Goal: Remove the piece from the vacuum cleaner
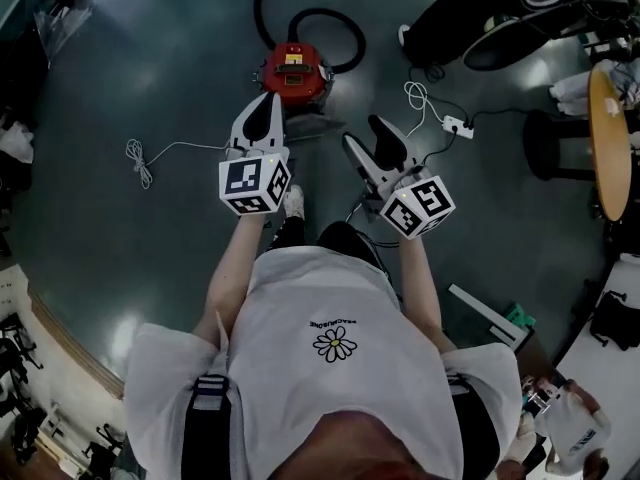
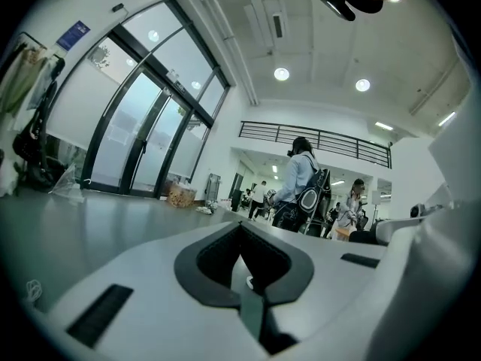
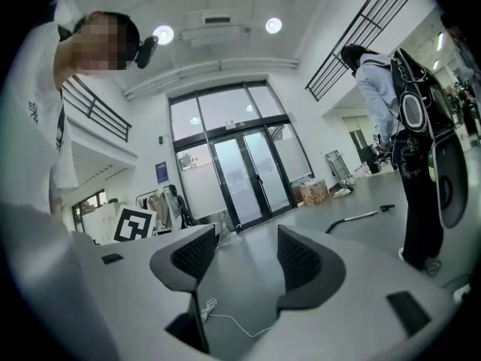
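The red vacuum cleaner [image 1: 295,71] stands on the dark floor ahead of me, its black hose [image 1: 335,28] looping behind it. My left gripper [image 1: 268,103] points at the cleaner's near side and is shut, its dark pads [image 2: 225,258] meeting with nothing between them. My right gripper [image 1: 366,134] hovers to the right of the cleaner and stands open. Between its pads [image 3: 299,256] I see only floor and a white cable [image 3: 225,318]. A thin dark wand [image 3: 359,216] lies on the floor farther off in the right gripper view.
A white cable [image 1: 142,158] trails on the floor at left. A power strip [image 1: 458,125] with its cord lies right of the cleaner. A round wooden table [image 1: 606,138], a black stool [image 1: 548,143] and dark bags [image 1: 480,18] stand at right. A person [image 3: 409,126] stands close by.
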Motion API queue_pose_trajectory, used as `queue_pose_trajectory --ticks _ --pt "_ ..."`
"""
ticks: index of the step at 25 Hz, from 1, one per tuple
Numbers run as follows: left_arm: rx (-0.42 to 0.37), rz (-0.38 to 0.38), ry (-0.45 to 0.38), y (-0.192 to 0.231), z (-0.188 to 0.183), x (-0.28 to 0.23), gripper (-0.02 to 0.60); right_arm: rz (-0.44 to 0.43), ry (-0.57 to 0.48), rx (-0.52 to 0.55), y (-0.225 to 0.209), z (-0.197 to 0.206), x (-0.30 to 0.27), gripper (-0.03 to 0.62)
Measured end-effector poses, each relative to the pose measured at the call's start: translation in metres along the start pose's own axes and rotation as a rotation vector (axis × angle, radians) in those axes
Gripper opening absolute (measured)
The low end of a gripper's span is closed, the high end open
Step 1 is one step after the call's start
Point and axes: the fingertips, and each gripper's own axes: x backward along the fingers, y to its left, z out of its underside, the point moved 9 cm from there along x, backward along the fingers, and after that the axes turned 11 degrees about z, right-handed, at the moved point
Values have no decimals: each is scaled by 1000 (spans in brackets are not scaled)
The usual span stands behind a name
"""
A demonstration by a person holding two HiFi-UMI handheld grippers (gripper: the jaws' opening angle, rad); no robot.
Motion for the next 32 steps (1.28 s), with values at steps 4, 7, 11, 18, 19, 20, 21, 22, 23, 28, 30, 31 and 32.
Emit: queue_pose_trajectory --ticks 4,7,11,18,19,20,21,22,23,28,30,31,32 --pt "15 -13 47 21 8 -17 6 39 66 -1 -13 11 -24 253" --pt "9 -37 82 35 15 -26 6 39 128 16 -26 19 -41 253" --pt "-23 -37 150 57 23 -52 6 30 192 43 -46 30 -75 253" --pt "-402 136 463 103 100 -153 6 -47 396 337 -106 92 -147 253" --pt "-440 166 530 113 123 -168 6 -63 436 375 -116 108 -157 253" --pt "-484 200 601 123 147 -182 6 -81 479 411 -126 126 -166 253" --pt "-530 237 672 132 171 -195 5 -98 524 446 -137 146 -175 253" --pt "-576 276 741 139 194 -208 6 -112 571 478 -149 167 -183 253" --pt "-617 314 807 146 216 -219 6 -125 618 505 -160 188 -191 253" --pt "-698 391 1055 166 310 -259 6 -161 846 609 -214 284 -220 253" --pt "-710 393 1111 171 337 -266 6 -155 907 640 -229 315 -228 253" --pt "-721 395 1136 174 348 -269 5 -149 937 656 -236 328 -233 253" --pt "-734 397 1163 177 359 -272 6 -147 968 679 -241 341 -237 253"
